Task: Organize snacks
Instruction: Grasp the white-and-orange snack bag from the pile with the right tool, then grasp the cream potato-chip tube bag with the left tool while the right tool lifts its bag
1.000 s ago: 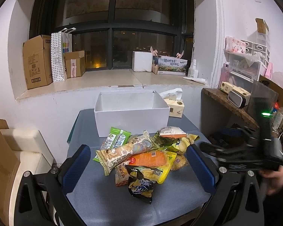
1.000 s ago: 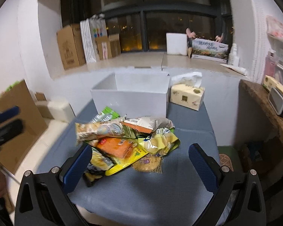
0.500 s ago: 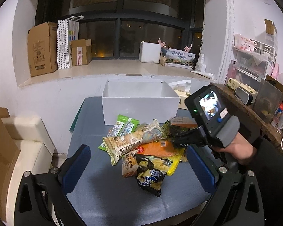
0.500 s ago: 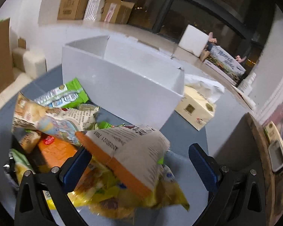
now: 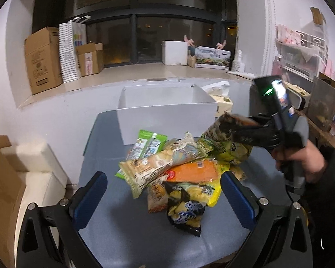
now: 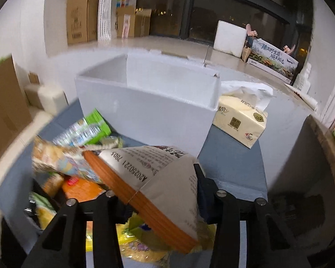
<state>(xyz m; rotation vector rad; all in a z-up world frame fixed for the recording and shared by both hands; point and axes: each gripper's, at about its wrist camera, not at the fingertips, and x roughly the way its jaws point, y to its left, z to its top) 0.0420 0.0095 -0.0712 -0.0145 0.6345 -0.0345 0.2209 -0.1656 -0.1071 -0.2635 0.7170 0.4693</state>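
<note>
Right gripper (image 6: 158, 198): it was pinched tight on an orange and silver snack bag (image 6: 154, 178), lifted a little above the pile.
Bag's long side: it ran slantwise across the jaws, up toward the left.
White box (image 6: 145, 111): it stood open at the table's far edge, straight ahead of the held bag and close by.
Nearer hand: the right one, I judged, since it already had the bag.
Left gripper (image 5: 163, 198): its blue fingers (image 5: 90, 197) were spread wide with nothing in them, hanging over the near edge.
Snack pile (image 5: 181, 169): it lay in the middle of the grey-blue table (image 5: 127, 230).
Tissue pack (image 6: 241, 120): it sat just beside the box, at the far right corner.
Room: dark window, brown cardboard boxes (image 5: 43, 60) on the sill.
</note>
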